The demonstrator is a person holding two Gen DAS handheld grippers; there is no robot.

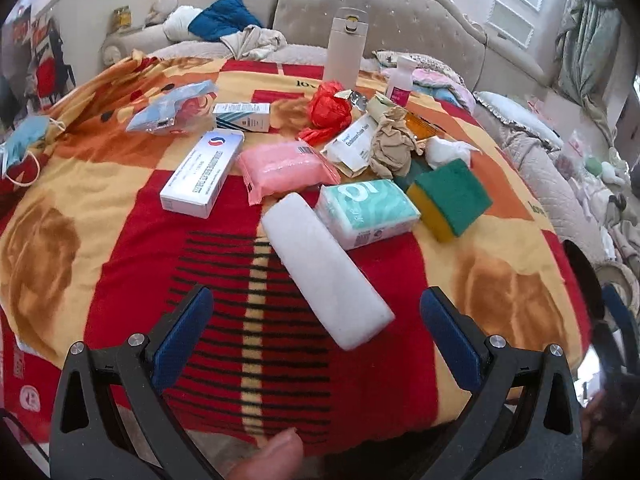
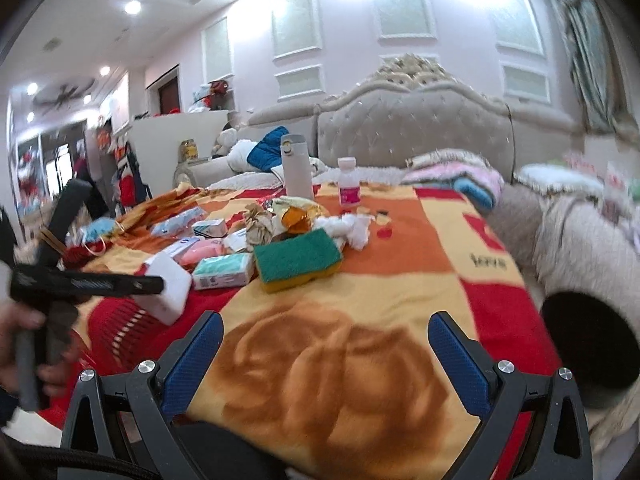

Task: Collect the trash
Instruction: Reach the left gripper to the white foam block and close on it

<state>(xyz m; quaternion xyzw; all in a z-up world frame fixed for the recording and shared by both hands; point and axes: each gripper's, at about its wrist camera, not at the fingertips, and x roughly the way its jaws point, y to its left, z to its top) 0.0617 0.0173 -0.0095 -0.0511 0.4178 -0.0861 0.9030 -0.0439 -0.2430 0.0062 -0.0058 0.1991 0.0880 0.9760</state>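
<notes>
A blue face mask point(image 1: 22, 142) is seemingly cut off at the left edge.

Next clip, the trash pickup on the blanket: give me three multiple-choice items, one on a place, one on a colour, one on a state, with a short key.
1. What lies directly beside the green-topped sponge, on its left in the left wrist view?
A. the teal tissue pack
B. the white tumbler
C. the blue face mask

2. What colour is the crumpled plastic bag behind the pink pack?
A. black
B. red
C. purple

3. How does the left gripper stand?
A. shut on the white foam block
B. shut and empty
C. open, fingers either side of the block's near end

Key: 1 A, the two sit side by side; 2 B, it is bright red; 3 C, the pads are wide apart.
</notes>
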